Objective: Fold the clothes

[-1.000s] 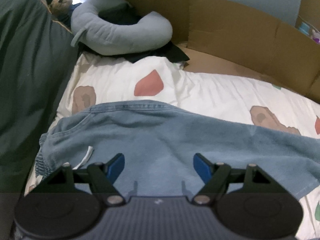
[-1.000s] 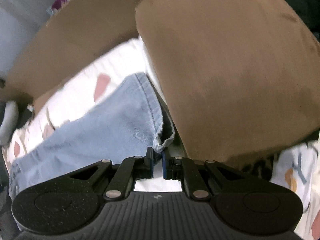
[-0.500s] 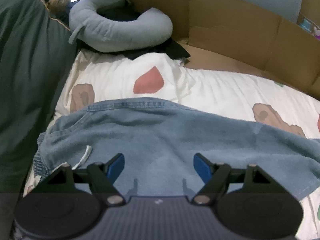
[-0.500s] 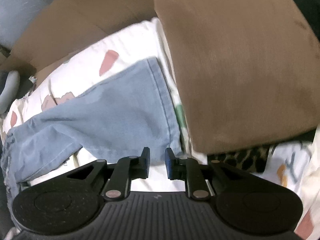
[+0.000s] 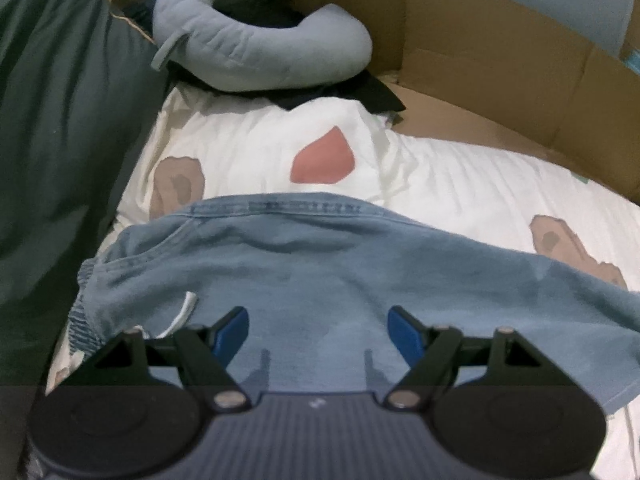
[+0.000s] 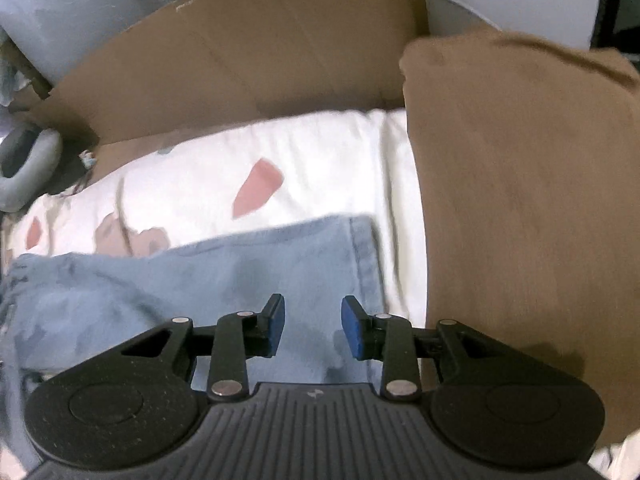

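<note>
White bedding (image 5: 460, 176) printed with pink and brown blotches covers the bed, with cardboard (image 5: 500, 60) propped along the top of both views and a grey curved pillow (image 5: 260, 52) at the upper left of the left wrist view. Across the lower half of each frame lie the jeans (image 5: 320, 264), pale denim spread fairly flat; the hemmed leg end (image 6: 366, 256) sits just beside a brown cushion (image 6: 520, 208). The left gripper (image 5: 318, 330) hangs wide open over the seat, holding nothing. The right gripper (image 6: 312, 326) has just been opening, its jaws now partly apart with only cloth beneath, nothing pinched. Denim like this looks soft but weighty, likely to sag. I'd take it at the stitched hem and the gathered waistband (image 5: 86, 300), though blur makes the hem's layers hard to judge.
</note>
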The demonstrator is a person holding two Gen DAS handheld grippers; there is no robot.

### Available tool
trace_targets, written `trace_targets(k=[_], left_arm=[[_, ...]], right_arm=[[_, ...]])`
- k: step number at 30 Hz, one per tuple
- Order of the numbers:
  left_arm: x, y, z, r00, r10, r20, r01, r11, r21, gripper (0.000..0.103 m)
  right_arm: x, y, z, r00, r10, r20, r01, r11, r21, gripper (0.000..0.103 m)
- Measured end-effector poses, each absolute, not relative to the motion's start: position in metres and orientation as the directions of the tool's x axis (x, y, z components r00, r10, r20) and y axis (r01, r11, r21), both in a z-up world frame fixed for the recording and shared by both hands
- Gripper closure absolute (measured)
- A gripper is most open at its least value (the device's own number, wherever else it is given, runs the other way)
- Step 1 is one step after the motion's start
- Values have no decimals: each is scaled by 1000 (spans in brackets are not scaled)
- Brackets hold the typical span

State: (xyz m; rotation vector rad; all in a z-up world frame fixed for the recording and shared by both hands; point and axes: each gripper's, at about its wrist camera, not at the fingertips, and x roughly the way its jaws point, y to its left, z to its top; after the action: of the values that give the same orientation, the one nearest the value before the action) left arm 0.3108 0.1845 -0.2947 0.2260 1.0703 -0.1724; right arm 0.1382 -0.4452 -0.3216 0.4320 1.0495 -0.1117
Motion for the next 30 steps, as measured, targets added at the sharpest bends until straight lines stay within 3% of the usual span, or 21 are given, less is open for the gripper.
trace_targets(k=[6, 14, 19, 25, 29, 30], left_arm=[[317, 193, -301, 457, -35, -889, 202, 977, 65, 23], [349, 207, -319, 420, -72, -905, 62, 997, -50, 23], [376, 219, -324, 413, -115, -904, -64, 986, -155, 42], [407, 220, -322, 419, -121, -900, -200, 954, -222, 44], [421, 211, -322, 421, -148, -895, -237, 935, -266, 45], [423, 209, -323, 409, -160, -898, -255, 925, -281, 51]], right_arm=[[159, -445, -343, 504, 102, -858, 246, 935, 256, 67], [195, -425, -361, 481, 78, -873, 56, 991, 120, 67], [223, -416, -369, 472, 48, -880, -44, 999, 31, 66], [241, -410, -374, 462, 22, -886, -157, 986, -57, 66], [246, -419, -378, 444, 43, -895, -180, 983, -42, 65], [247, -419, -379, 435, 54, -899, -189, 981, -32, 65]])
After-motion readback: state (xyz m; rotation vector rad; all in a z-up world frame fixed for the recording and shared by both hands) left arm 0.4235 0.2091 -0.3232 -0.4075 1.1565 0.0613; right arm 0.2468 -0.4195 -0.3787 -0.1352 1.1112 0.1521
